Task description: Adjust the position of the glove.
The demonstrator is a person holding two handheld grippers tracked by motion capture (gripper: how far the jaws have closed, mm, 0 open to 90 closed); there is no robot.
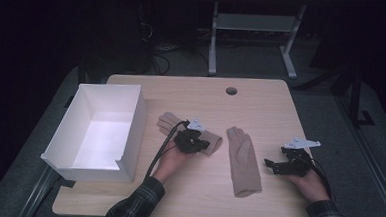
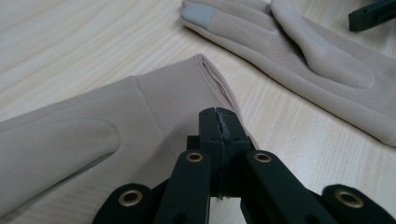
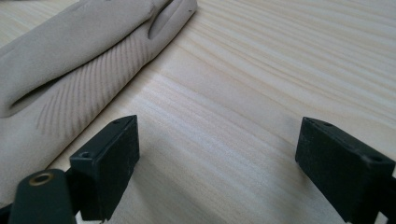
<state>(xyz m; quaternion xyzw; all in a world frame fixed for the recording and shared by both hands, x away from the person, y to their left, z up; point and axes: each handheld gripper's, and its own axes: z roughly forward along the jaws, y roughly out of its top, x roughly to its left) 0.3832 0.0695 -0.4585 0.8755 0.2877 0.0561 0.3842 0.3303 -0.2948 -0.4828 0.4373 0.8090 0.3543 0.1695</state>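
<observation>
Left glove (image 2: pixel 93 135): we are risking a slip, our left gripper (image 2: pixel 219 122) pinching only its cuff; right gripper (image 3: pixel 215 168) gaping.

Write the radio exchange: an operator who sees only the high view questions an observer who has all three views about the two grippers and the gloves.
Operator: The left gripper sits over the cuff of the glove nearest the white box, the left glove. Are its jaws shut?
Observer: Yes. The left gripper view shows them closed tight together at the cuff's edge.
Operator: And the right gripper, beside the middle glove?
Observer: The right gripper view shows its jaws wide apart over the bare table, with nothing between them.
Operator: Any detail on the middle glove?
Observer: One fingertip has a grey patch.
</observation>
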